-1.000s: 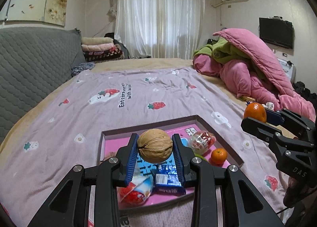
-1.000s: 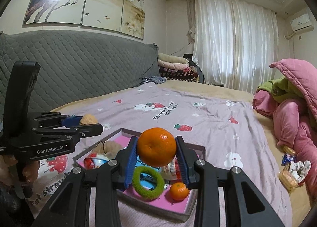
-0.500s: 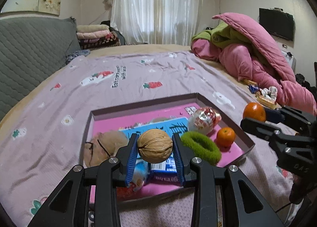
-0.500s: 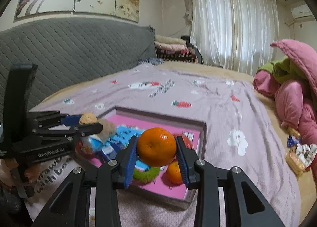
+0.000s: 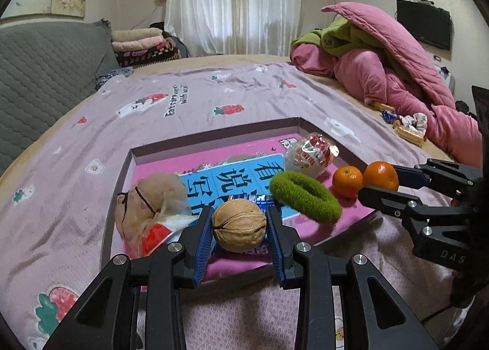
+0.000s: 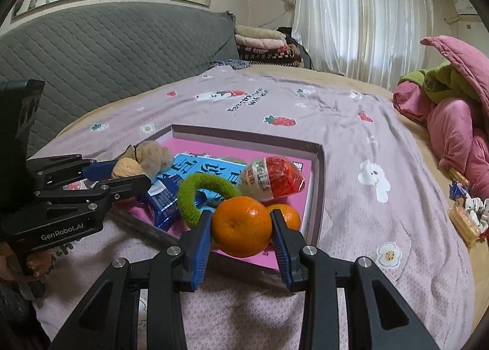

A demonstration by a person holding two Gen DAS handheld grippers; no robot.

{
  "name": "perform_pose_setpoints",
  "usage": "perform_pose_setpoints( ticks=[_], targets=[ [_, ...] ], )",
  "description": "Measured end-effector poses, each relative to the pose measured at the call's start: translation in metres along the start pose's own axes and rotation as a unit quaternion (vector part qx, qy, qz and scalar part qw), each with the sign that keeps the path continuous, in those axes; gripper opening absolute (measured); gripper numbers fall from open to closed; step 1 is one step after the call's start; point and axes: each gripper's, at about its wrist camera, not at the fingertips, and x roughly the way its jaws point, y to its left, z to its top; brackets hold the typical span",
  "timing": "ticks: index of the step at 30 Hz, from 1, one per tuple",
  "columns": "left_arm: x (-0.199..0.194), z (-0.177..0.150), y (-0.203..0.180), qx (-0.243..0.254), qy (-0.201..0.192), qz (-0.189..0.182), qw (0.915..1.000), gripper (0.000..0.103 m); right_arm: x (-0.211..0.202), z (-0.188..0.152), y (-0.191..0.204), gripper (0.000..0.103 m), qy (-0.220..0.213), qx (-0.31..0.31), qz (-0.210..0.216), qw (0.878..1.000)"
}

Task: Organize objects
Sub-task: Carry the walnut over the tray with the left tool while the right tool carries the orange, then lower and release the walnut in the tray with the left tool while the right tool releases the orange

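Left gripper (image 5: 239, 227) reaches in low over the near edge of the box lid (image 5: 214, 138), its 2 blue pads clamped on a walnut (image 5: 239, 225), jaws only as wide as the shell. The walnut is tan and wrinkled, its seam running roughly level between the pads, held just above the near strip of the tray floor.

Right gripper (image 6: 242, 227) comes in from the other near corner, its jaws pinched on a mandarin (image 6: 242, 227), bright orange, dimpled skin, stem scar facing the camera. It hangs over the tray's near right corner, right in front of a second, smaller mandarin (image 6: 288, 216) lying on the pink floor.

From the left wrist view, both oranges sit side by side at the tray's right edge, the held one (image 5: 380, 175) between the right gripper's fingertips.

Inside the tray: a fuzzy green hair ring (image 5: 305, 196) tilted up on its edge, a red and white wrapped egg-shaped sweet (image 5: 309, 156) at the far right, a beige plush toy (image 5: 151, 203) on the left, and a blue packet (image 6: 163, 199) lying over a blue printed card. The tray rests on a lilac strawberry bedsheet (image 5: 195, 99).
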Motion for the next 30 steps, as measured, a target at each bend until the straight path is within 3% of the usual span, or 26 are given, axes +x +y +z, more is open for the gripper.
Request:
perform_pose_setpoints(
  ticks=[12,30],
  targets=[
    [0.015,-0.011,0.001,-0.009,0.028,-0.007,0.9995,0.035,0.012,-0.004,-0.013,0.038,0.032,0.039,0.004,0.999],
    [0.025,-0.01,0.008,-0.018,0.027,-0.008,0.9994,0.035,0.029,-0.005,-0.018,0.039,0.05,0.045,-0.017,0.998]
  ],
)
